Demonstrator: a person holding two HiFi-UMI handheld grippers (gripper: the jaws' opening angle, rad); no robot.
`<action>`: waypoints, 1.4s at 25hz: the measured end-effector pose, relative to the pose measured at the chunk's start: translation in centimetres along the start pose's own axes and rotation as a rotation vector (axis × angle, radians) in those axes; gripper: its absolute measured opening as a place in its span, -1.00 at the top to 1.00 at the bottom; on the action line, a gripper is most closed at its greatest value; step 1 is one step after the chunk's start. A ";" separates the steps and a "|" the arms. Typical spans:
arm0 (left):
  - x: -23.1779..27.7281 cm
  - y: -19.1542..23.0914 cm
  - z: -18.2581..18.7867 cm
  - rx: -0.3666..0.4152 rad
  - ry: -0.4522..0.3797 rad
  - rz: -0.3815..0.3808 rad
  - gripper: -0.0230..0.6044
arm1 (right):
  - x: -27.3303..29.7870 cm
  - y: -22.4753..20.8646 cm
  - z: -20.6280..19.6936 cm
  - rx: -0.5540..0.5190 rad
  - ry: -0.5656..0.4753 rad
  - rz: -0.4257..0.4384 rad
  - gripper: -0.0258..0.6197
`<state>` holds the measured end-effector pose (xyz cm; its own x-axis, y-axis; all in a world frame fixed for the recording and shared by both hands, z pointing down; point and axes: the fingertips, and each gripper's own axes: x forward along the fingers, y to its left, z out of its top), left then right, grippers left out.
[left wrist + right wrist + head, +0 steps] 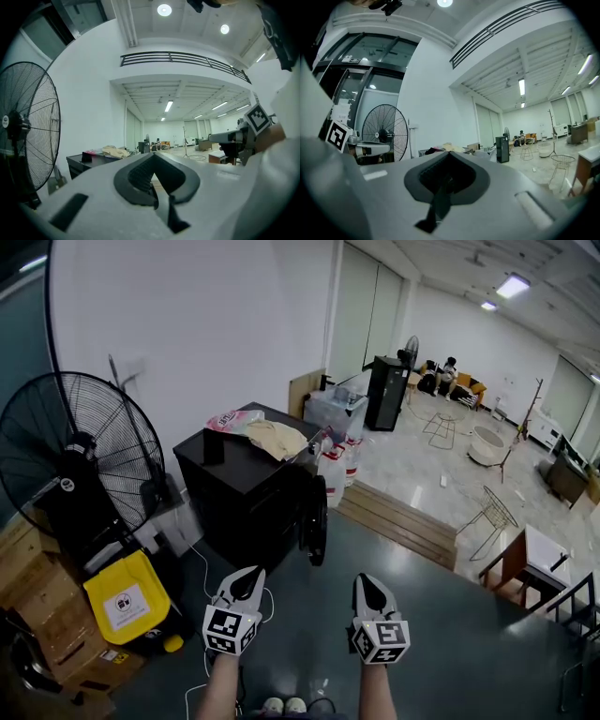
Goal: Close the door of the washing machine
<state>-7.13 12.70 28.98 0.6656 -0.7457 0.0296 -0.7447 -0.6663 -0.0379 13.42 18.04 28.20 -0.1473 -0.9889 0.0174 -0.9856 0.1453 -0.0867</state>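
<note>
Left of the black washing machine [246,486] stands a big round fan [80,460]. On the washing machine's right side, its round door [317,521] hangs open. In front of it, well apart, the left claw [247,577] and right claw [367,582] are both pressed together, holding nothing.

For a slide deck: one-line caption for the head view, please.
Left gripper and right gripper, tongs shut, face the black washing machine with its door open beside a fan.
</note>
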 end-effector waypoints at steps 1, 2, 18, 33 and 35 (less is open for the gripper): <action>-0.1 -0.2 -0.1 0.000 0.002 -0.001 0.93 | -0.1 0.1 -0.4 0.003 0.005 0.004 0.89; -0.1 -0.4 -0.2 0.000 0.005 -0.003 0.93 | -0.3 0.2 -0.7 0.007 0.010 0.007 0.89; -1.7 -1.1 -3.8 -0.032 0.088 0.019 0.93 | -0.7 0.5 -3.9 0.083 0.032 0.095 0.16; 0.2 2.7 -5.7 -0.081 0.061 0.101 0.93 | 3.9 -1.3 -7.1 0.074 0.096 0.122 0.09; 1.6 4.0 -5.6 -0.091 0.049 0.104 0.93 | 5.6 -1.7 -7.4 0.069 0.102 0.120 0.09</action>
<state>-9.30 8.79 34.48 0.5828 -0.8088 0.0787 -0.8126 -0.5809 0.0475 13.68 12.47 35.81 -0.2749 -0.9559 0.1036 -0.9529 0.2564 -0.1620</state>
